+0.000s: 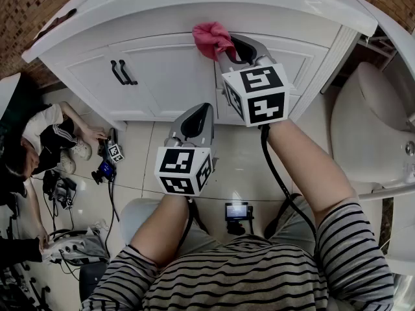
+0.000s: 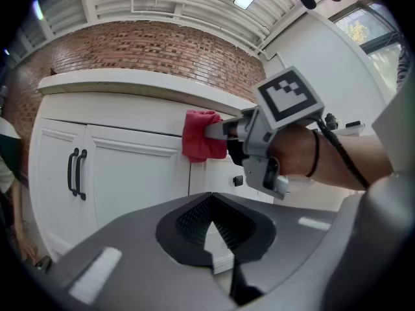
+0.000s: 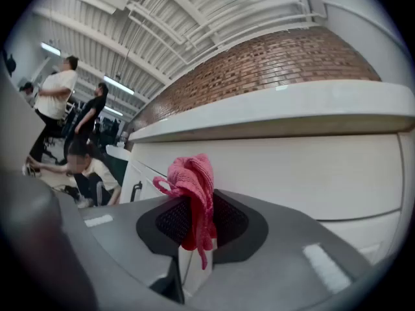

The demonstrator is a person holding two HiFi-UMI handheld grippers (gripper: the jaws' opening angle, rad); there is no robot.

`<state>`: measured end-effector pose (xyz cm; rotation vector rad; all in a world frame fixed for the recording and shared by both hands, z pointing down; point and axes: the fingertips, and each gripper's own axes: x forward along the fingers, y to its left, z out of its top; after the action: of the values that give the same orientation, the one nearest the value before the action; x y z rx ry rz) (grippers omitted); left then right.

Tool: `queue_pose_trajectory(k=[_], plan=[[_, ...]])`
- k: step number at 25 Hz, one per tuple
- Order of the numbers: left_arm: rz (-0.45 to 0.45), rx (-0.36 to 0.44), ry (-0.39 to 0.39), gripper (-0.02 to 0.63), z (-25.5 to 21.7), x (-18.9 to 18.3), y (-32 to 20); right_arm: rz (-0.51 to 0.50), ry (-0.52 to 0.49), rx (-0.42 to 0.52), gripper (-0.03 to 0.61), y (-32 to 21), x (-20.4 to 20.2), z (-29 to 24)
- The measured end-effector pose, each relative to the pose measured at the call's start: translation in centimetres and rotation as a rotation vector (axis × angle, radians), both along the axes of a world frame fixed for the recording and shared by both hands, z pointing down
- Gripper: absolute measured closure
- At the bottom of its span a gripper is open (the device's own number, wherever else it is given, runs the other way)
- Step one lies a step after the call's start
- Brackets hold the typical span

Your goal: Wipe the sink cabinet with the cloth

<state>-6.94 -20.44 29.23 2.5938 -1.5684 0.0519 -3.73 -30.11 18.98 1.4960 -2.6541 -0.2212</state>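
Note:
The white sink cabinet [image 1: 168, 70] fills the top of the head view, under a white counter. A pink cloth [image 1: 211, 39] is pressed against the top rail of the cabinet front, and my right gripper [image 1: 228, 52] is shut on it. In the right gripper view the cloth [image 3: 193, 193] bunches out from between the jaws, close to the cabinet face [image 3: 292, 173]. My left gripper [image 1: 194, 118] hangs lower, off the cabinet, jaws shut with nothing between them. The left gripper view shows the cloth [image 2: 200, 136] against the cabinet [image 2: 123, 173] with the right gripper behind it.
Black door handles [image 1: 122, 72] sit on the cabinet's left doors. A toilet [image 1: 373, 128] stands at the right. A person [image 1: 39, 141] sits on the tiled floor at the left among cables and gear [image 1: 107, 164]. My knees and striped shirt fill the bottom.

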Motion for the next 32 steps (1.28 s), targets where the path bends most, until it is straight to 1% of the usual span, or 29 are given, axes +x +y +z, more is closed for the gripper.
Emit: queue_pose_trajectory(k=[3, 5, 7, 10, 15, 17, 19, 20, 21, 22, 25, 27, 29, 30, 32], plan=[[-0.001, -0.005, 0.004, 0.612, 0.0, -0.2, 0.2, 0.041, 0.071, 0.046, 0.503, -0.6, 0.6, -0.1], [0.002, -0.007, 0.008, 0.612, -0.1, -0.3, 0.4, 0.08, 0.074, 0.049, 0.503, -0.8, 2.5, 0.2], [0.002, -0.008, 0.013, 0.612, 0.0, -0.5, 0.3, 0.134, 0.055, 0.035, 0.503, -0.8, 5.9, 0.9], [0.007, -0.015, 0.013, 0.612, 0.3, -0.4, 0.2, 0.224, 0.028, 0.017, 0.502, -0.5, 12.2, 1.9], [0.016, -0.022, -0.007, 0.612, 0.9, 0.3, 0.2, 0.402, -0.003, 0.0, 0.499, 0.4, 22.4, 2.6], [0.014, -0.025, -0.011, 0.612, 1.1, 0.4, 0.2, 0.472, -0.027, -0.011, 0.5, 0.9, 25.4, 2.9], [0.013, -0.026, -0.009, 0.612, 0.9, 0.3, 0.3, 0.513, -0.071, -0.016, 0.505, 1.8, 26.7, 2.8], [0.014, -0.024, -0.006, 0.612, 0.8, 0.3, 0.4, 0.5, -0.093, -0.012, 0.506, 2.3, 26.3, 2.5], [0.016, -0.02, -0.003, 0.612, 0.6, 0.3, 0.4, 0.461, -0.114, -0.004, 0.506, 2.8, 25.0, 2.1], [0.017, -0.017, 0.001, 0.612, 0.4, 0.4, 0.5, 0.399, -0.133, 0.003, 0.506, 3.2, 22.9, 1.7], [0.022, -0.008, 0.011, 0.612, 0.2, 0.5, 0.5, 0.169, -0.15, -0.001, 0.506, 3.4, 14.0, 1.8], [0.025, -0.008, 0.012, 0.612, 0.2, 0.5, 0.4, 0.058, -0.106, -0.01, 0.506, 2.6, 8.0, 3.0], [0.023, -0.012, 0.011, 0.612, 0.4, 0.2, 0.3, 0.001, -0.033, -0.008, 0.506, 1.5, 3.4, 4.3], [0.017, -0.015, 0.012, 0.612, 0.5, 0.0, 0.1, -0.008, 0.001, -0.008, 0.506, 0.8, 1.9, 4.8], [0.005, -0.022, 0.015, 0.612, 0.6, -0.5, -0.2, 0.008, 0.039, -0.017, 0.506, -0.3, 1.3, 5.5]])
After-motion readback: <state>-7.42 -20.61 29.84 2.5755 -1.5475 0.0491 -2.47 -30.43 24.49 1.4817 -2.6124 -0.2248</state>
